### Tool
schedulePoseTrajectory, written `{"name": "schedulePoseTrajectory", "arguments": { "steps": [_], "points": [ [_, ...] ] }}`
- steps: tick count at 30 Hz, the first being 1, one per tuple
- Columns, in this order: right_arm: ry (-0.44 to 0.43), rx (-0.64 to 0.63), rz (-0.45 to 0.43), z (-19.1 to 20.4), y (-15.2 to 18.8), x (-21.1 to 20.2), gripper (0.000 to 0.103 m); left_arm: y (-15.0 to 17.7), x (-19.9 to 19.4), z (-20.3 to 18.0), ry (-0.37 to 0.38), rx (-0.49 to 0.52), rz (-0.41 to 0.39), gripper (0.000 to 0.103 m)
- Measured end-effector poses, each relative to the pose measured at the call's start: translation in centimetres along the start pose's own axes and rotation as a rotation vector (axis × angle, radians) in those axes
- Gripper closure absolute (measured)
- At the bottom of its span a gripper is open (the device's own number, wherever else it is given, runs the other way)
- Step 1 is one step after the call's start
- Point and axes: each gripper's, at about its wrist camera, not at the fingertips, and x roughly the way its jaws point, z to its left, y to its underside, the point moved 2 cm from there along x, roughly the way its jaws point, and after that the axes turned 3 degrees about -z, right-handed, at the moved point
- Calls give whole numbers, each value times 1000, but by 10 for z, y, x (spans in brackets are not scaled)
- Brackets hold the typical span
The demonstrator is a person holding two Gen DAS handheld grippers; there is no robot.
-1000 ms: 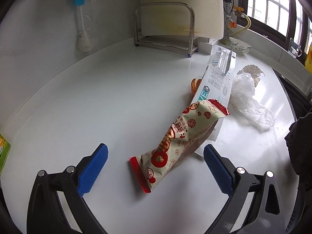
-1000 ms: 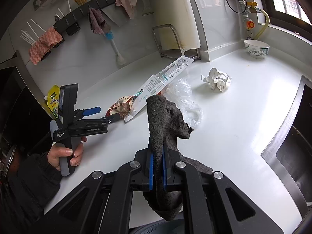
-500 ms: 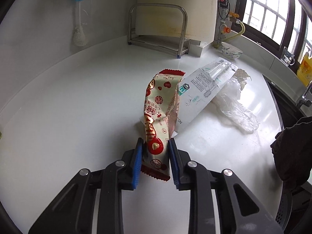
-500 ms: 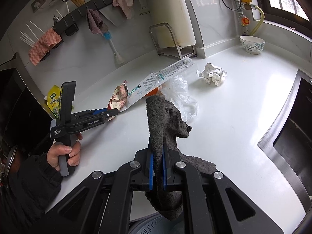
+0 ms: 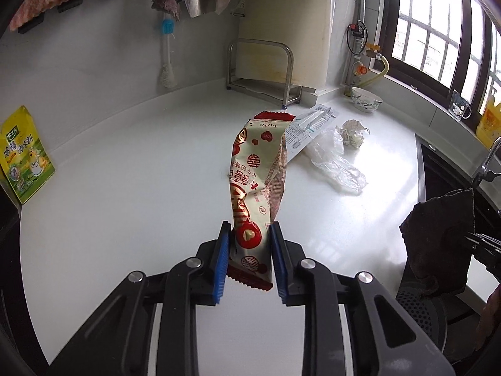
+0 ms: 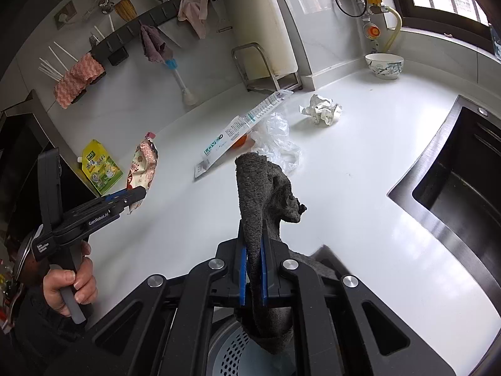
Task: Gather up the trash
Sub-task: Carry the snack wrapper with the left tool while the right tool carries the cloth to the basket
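Jaws of the left gripper (image 5: 250, 252) are clenched on the lower end of the snack wrapper (image 5: 258, 172), held clear of the bench (image 5: 125, 188) — empty-looking film, judged light, limp and slippery, so a grip across the crimped seal suits it. Right gripper (image 6: 253, 277) pinches a dark cloth (image 6: 266, 188). Beyond the wrapper lie a white carton (image 6: 241, 128), clear plastic (image 5: 338, 166) and crumpled paper (image 6: 322, 111).

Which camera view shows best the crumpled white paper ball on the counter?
The right wrist view: the crumpled paper ball lies whole and unobstructed on the white counter. In the left wrist view it is smaller, farther off, beside the clear plastic bag.
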Motion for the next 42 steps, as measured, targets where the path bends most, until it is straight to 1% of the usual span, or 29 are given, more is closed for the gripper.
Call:
{"name": "schedulePoseTrajectory", "arguments": {
  "steps": [5, 10, 13, 15, 18, 23, 29, 32, 38, 42],
  "points": [
    [4, -3, -8, -1, 20, -25, 96, 29, -35, -24, -32, -22, -24, 78],
    [23, -10, -8, -5, 42, -45, 96, 53, -63, -53, -45, -27, -46, 78],
    [28, -6, -6, -10, 55, -56, 96, 68, -75, -64, -31, -48, -45, 78],
    [30, -3, -5, -12, 63, -62, 96, 75, -80, -72, -35, -54, -39, 78],
    [36, 3, -3, -15, 76, -73, 96, 84, -87, -86, -67, -33, -48, 78],
    [49, 5, 3, -21, 96, -88, 96, 101, -90, -106, -54, -31, -28, 78],
    [74, 18, 22, -32, 118, -96, 96, 124, -89, -137, -30, 37, 9, 78],
    [99, 10, 35, -37, 127, -95, 96, 136, -84, -146, -17, 58, 43, 78],
    [105, 18, 73, -46, 143, -86, 96, 159, -66, -158, 24, 64, 123, 77],
    [141, 0, 88, -49, 148, -78, 96, 170, -54, -163, 31, 70, 166, 77]
  ]
}}
